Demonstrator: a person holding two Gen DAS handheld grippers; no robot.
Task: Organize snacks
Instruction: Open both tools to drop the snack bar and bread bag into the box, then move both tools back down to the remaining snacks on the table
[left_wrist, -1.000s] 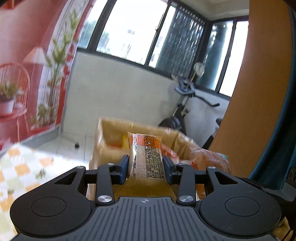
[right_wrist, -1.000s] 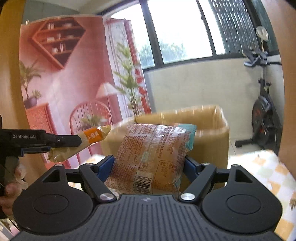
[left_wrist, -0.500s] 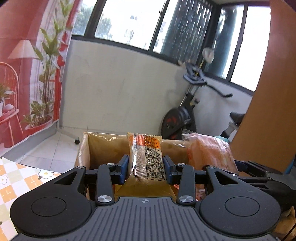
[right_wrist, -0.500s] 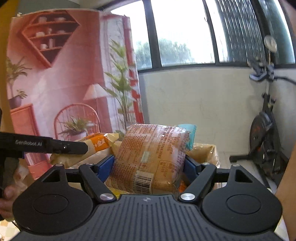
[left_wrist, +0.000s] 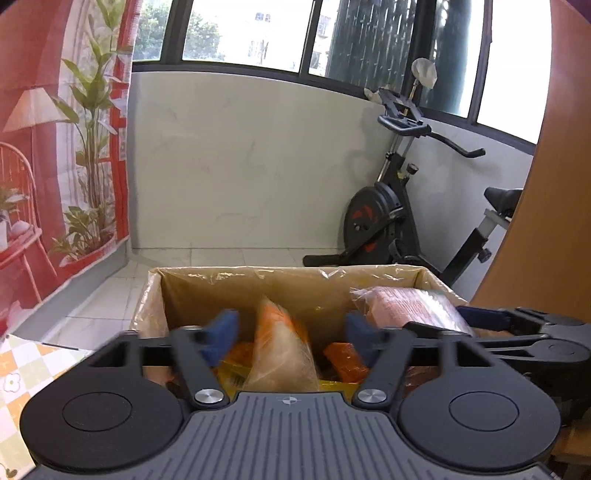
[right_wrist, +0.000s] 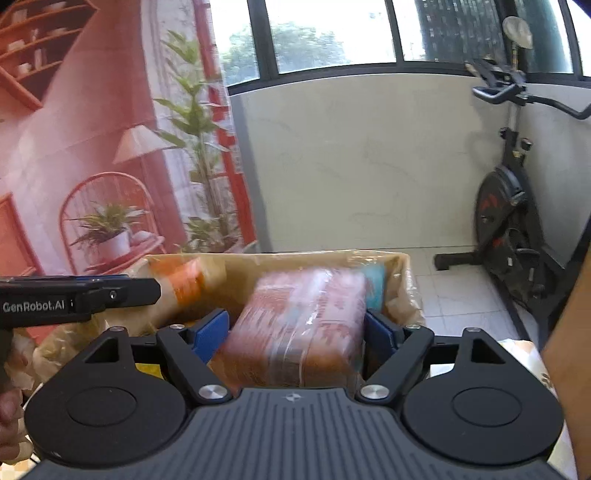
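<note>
Two snacks are going into the cardboard box (left_wrist: 236, 291) at once, one from each claw. My left claw (left_wrist: 291, 334) has just been opening: its blue pads stand clear of the orange-and-clear packet (left_wrist: 282, 350), which sits blurred between them, tipping down onto the packets already in the box. My right claw (right_wrist: 297, 332) has also just been opening, and the bigger reddish wrapped pack (right_wrist: 299, 325) lies between its pads over the box's right half; the left pad shows a gap, though on the right side I cannot tell whether it touches (the blur does not help). To do this well, I judge I should keep both claws over the box mouth until each snack has dropped free, then pull back without snagging the plastic liner (left_wrist: 369, 271). A second ago the left claw pinched its packet upright and tight, and the right squeezed its pack; the box was further off then and now fills the foreground.
</note>
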